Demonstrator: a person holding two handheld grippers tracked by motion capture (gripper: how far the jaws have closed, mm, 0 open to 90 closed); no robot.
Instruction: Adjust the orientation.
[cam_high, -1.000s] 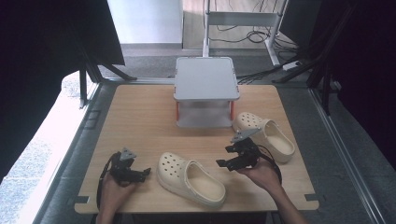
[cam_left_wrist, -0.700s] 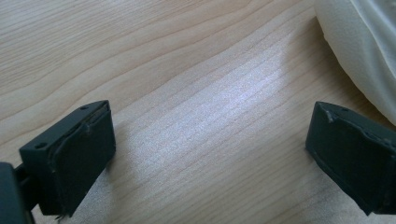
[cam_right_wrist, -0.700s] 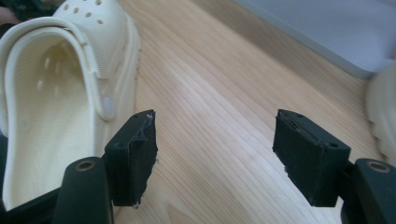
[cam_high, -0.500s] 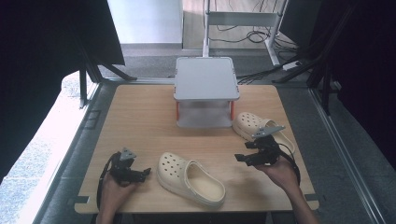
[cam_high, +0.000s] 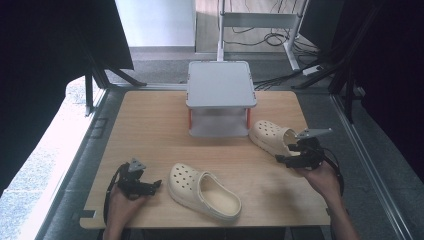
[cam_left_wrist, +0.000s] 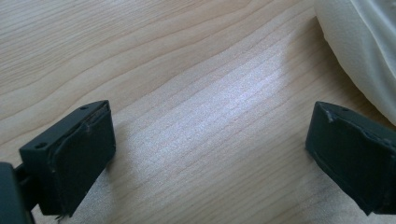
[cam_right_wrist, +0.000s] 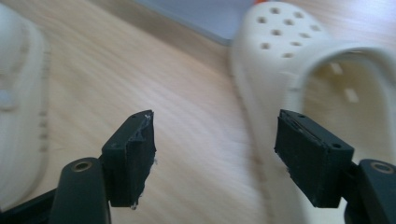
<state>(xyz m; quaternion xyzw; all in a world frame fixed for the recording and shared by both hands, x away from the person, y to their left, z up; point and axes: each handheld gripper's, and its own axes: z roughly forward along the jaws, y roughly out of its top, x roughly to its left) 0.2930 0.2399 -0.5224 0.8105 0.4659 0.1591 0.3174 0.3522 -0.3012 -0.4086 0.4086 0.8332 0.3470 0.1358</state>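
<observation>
On the left, the left gripper (cam_high: 150, 185) rests low over the wooden table (cam_high: 150, 130), its jaws spread wide with nothing but bare wood between them. Just off its fingertips to the right lies the near clog (cam_high: 204, 191), cream-coloured, toe pointing toward the gripper, heel toward the front edge of the table; the two are close but apart. In the left gripper view the clog's pale side (cam_left_wrist: 369, 51) curves in just beyond the right-hand finger (cam_left_wrist: 350, 154), not touching it.

Farther back, well ahead of both sets of fingers, stands a small grey two-level shelf (cam_high: 220, 85) with orange posts.

On the right, the far clog (cam_high: 270, 136) sits beside the shelf's right foot, toe toward the shelf. The right gripper (cam_high: 285, 160) hovers at its heel end, jaws standing about half open and holding nothing. In the right gripper view the clog's opening (cam_right_wrist: 345, 74) lies just past the right-hand finger (cam_right_wrist: 310, 154), the left-hand finger (cam_right_wrist: 133, 154) is over bare wood, and the near clog's sole (cam_right_wrist: 21, 116) shows blurred to the left of the fingers.
</observation>
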